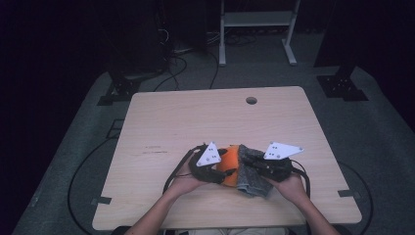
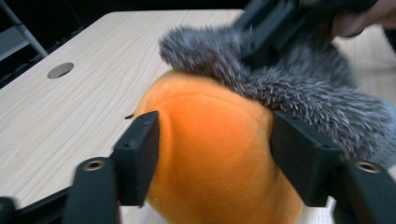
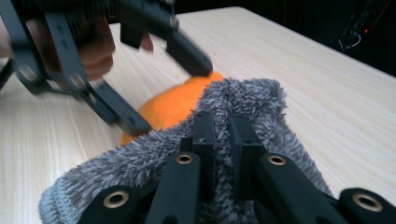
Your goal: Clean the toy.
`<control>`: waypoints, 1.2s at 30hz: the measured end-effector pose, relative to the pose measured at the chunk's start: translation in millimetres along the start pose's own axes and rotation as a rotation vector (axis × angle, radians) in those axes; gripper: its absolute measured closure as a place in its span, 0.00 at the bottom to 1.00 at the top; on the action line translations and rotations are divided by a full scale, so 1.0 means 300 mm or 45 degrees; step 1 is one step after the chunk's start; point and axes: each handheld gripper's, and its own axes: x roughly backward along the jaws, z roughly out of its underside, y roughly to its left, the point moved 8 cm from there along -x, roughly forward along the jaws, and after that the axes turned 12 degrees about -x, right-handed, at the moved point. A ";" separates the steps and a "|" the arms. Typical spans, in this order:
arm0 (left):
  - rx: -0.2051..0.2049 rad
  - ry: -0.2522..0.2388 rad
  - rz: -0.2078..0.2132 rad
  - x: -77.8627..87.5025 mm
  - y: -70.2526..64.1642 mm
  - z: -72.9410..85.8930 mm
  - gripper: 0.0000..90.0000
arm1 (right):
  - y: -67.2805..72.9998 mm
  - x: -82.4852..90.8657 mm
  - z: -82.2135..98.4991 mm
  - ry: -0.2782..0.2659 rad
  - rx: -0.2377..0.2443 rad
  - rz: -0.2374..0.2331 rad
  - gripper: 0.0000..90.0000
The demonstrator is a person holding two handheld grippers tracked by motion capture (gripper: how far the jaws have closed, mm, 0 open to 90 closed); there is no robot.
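A soft orange ball-like thing (image 1: 230,165) lies near the table's front edge, and a grey fuzzy cloth (image 1: 252,182) is draped over its right side. My left gripper (image 2: 215,154) has its jaws on either side of the orange thing (image 2: 210,140), with both pads against it. In the right gripper view my right gripper (image 3: 222,126) is shut on a fold of the grey cloth (image 3: 261,107). My left gripper (image 3: 170,98) straddles the orange thing (image 3: 173,105) just beyond. In the high view my left gripper (image 1: 222,169) and right gripper (image 1: 254,164) meet at the bundle, each held by a hand.
The pale wooden table (image 1: 195,117) has a round cable hole (image 1: 251,100) near its far edge. Behind the table stand a white frame (image 1: 257,29) and dark stands with cables on the floor.
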 end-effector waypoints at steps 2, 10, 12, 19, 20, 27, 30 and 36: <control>0.023 0.002 0.000 0.002 0.008 0.006 0.21 | -0.008 0.004 0.008 -0.002 -0.015 -0.001 0.92; 0.189 0.060 0.133 -0.029 0.000 0.056 0.32 | -0.029 0.046 0.040 -0.017 -0.029 0.040 0.92; 0.155 0.062 0.113 -0.027 -0.004 0.045 0.37 | -0.017 0.058 0.019 -0.037 -0.024 0.034 0.92; 0.089 0.087 0.091 -0.040 -0.027 0.037 0.43 | 0.061 0.034 -0.021 -0.016 0.132 0.013 0.92; 0.093 0.085 0.094 -0.038 -0.025 0.041 0.43 | 0.061 0.034 -0.021 -0.016 0.132 0.013 0.92; 0.127 0.059 0.103 -0.036 -0.017 0.047 0.44 | -0.027 0.085 0.024 -0.026 0.021 0.061 0.91; 0.138 0.049 0.113 -0.032 -0.019 0.044 0.42 | -0.044 0.094 0.024 -0.026 -0.002 0.067 0.91; 0.332 0.030 0.241 -0.054 -0.018 0.057 0.18 | -0.050 0.093 0.063 -0.029 -0.066 0.022 0.91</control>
